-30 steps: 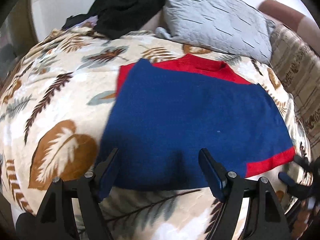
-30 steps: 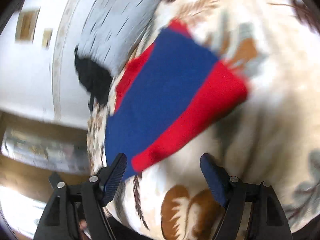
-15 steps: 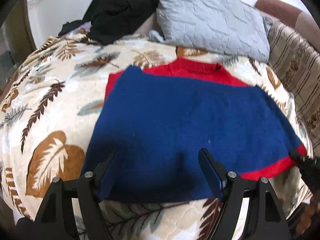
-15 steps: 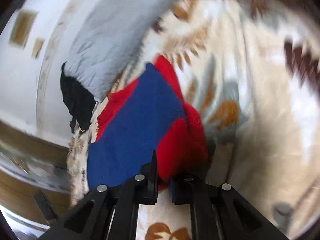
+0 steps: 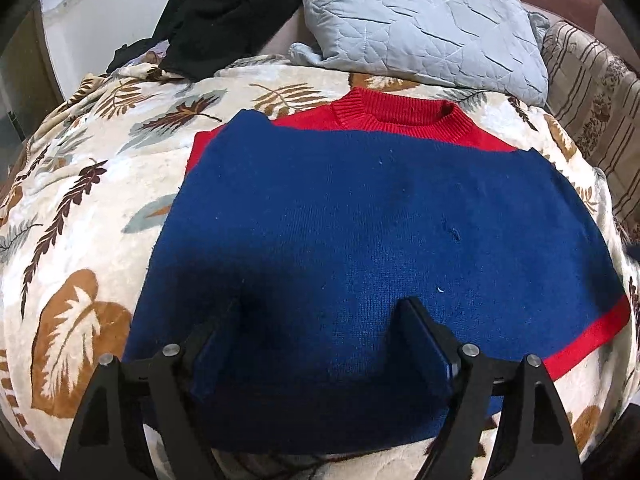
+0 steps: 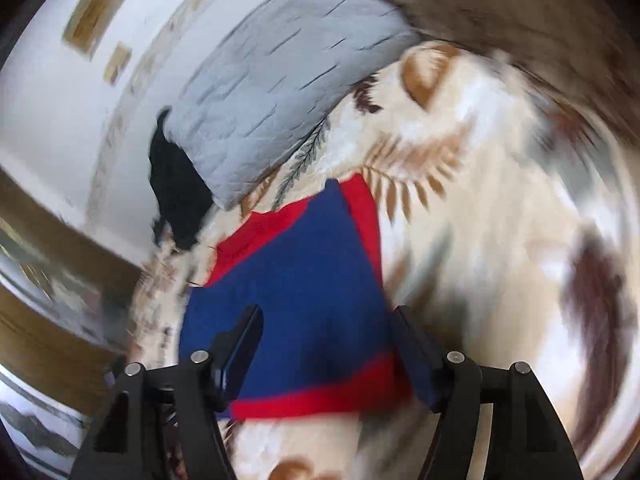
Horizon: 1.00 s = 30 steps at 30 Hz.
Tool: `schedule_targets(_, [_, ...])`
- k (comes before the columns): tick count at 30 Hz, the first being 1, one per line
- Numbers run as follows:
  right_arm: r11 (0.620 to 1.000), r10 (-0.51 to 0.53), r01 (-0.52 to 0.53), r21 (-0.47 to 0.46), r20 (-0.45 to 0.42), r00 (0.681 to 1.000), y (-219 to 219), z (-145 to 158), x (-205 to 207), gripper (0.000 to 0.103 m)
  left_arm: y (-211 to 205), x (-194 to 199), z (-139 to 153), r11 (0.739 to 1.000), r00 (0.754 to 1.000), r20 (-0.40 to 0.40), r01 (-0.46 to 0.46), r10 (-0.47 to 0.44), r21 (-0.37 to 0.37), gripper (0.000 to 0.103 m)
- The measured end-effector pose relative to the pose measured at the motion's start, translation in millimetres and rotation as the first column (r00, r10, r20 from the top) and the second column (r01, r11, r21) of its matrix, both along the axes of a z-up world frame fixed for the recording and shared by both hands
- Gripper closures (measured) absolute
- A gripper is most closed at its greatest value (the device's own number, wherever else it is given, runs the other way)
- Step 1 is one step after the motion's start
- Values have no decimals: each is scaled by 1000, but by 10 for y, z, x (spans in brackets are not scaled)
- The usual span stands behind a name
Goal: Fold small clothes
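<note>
On the bed, a leaf-patterned blanket point(image 5: 80, 216) in cream, brown and grey covers the whole surface, and at its far left edge a heap of black clothing point(image 5: 224, 12) lies against the white wall. Just right of that heap a grey quilted pillow point(image 5: 424, 20) leans at the head of the bed, and a striped brown cushion point(image 5: 588, 92) runs along the far right side. The blue and red sweater point(image 5: 360, 240) lies flat in the middle of the blanket, its red ribbed collar pointing toward the pillow, a red band along the lower right hem, and a strip of red showing at the upper left shoulder. The left gripper point(image 5: 324, 320) is low over the near blue edge of the sweater with its jaws spread wide, holding nothing, the cloth filling the space between them. In the blurred right wrist view the sweater point(image 6: 304, 280) appears tilted, red hem band nearest the camera, and the right gripper point(image 6: 328, 328) has its jaws wide apart on either side of that hem corner, closed on nothing; whether the tips touch the fabric cannot be told.
</note>
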State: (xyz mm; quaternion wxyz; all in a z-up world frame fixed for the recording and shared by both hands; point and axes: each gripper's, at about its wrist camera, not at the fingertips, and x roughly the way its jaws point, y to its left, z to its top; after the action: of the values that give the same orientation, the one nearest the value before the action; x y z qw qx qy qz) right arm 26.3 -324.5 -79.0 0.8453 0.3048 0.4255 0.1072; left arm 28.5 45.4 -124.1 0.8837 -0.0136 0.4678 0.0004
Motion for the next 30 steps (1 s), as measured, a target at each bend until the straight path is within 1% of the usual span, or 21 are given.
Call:
schedule_targets(2, [997, 68, -69, -37, -35, 997, 71, -87, 498, 33, 18, 7, 2, 1000, 1000, -3, 4, -4, -5, 19])
schedule_targets(5, [992, 95, -106, -70, -147, 985, 160, -346, 1111, 33, 9, 9, -4, 1000, 1000, -3, 9, -9, -7, 18])
schedule_targets(6, [988, 134, -146, -51, -196, 971, 208, -472, 1286, 42, 7, 7, -8, 1000, 1000, -3, 12, -12, -4, 18])
schedule_targets(7, [985, 156, -168, -34, -227, 961, 250, -554, 1361, 67, 5, 4, -12, 1000, 1000, -1, 17, -17, -3, 17])
schedule_targets(8, [984, 152, -169, -52, -241, 959, 278, -555, 1384, 85, 2, 0, -15, 1000, 1000, 2, 21, -21, -2, 16])
schedule_targets(9, [984, 139, -159, -75, -224, 965, 278, -507, 1367, 85, 1, -1, -22, 1000, 1000, 5, 24, -24, -2, 16])
schedule_targets(10, [990, 100, -118, -72, -218, 971, 213, -510, 1356, 86, -4, -1, -31, 1000, 1000, 7, 25, -25, 1, 15])
schedule_targets(11, [997, 58, -68, -36, -225, 973, 119, -558, 1343, 86, -11, -2, -34, 1000, 1000, 8, 26, -26, 4, 15])
schedule_targets(12, [999, 23, -15, 34, -231, 973, 21, -618, 1316, 85, -18, -9, -32, 1000, 1000, 8, 27, -27, 8, 15])
schedule_targets(13, [997, 10, 6, 72, -223, 975, -15, -629, 1274, 83, -17, -12, -29, 1000, 1000, 7, 28, -28, 7, 15])
schedule_targets(14, [997, 3, 12, 72, -203, 979, -20, -590, 1211, 79, -10, -13, -28, 1000, 1000, 5, 31, -31, 5, 15])
schedule_targets(15, [999, -11, 19, 39, -194, 981, -23, -541, 1139, 73, -5, -9, -26, 999, 999, 3, 32, -32, 2, 15])
schedule_targets(17, [998, -50, 53, 14, -188, 981, -66, -434, 971, 69, 4, -3, -8, 1000, 1000, -6, 25, -25, -8, 15])
schedule_targets(18, [998, -63, 67, 19, -170, 983, -86, -357, 851, 69, 10, -4, 2, 1000, 1000, -9, 20, -20, -15, 15])
schedule_targets(20, [998, -42, 48, 45, -126, 991, -82, -194, 635, 67, 35, -22, 36, 999, 1000, -16, 12, -12, -38, 15])
schedule_targets(22, [995, -32, 40, 91, -91, 995, -35, -101, 358, 48, 70, -56, 84, 998, 1000, -17, -3, 2, -61, 15])
schedule_targets(23, [992, -24, 32, 120, -72, 997, 24, -55, 207, 32, 98, -84, 119, 997, 1000, -9, -13, 12, -73, 15])
schedule_targets(26, [978, 33, -29, 205, -16, 999, 222, -24, -323, 32, 174, -192, 232, 996, 999, 29, -26, 29, -82, 15])
schedule_targets(28, [959, 92, -80, 272, -31, 995, 394, -140, -487, 32, 204, -239, 250, 997, 999, 32, -28, 30, -78, 15])
schedule_targets(29, [952, 98, -79, 297, -48, 994, 423, -232, -528, 31, 224, -262, 245, 997, 999, 28, -31, 33, -75, 15])
schedule_targets(30, [953, 89, -63, 297, -75, 993, 416, -341, -535, 32, 237, -277, 239, 997, 999, 22, -32, 34, -75, 15])
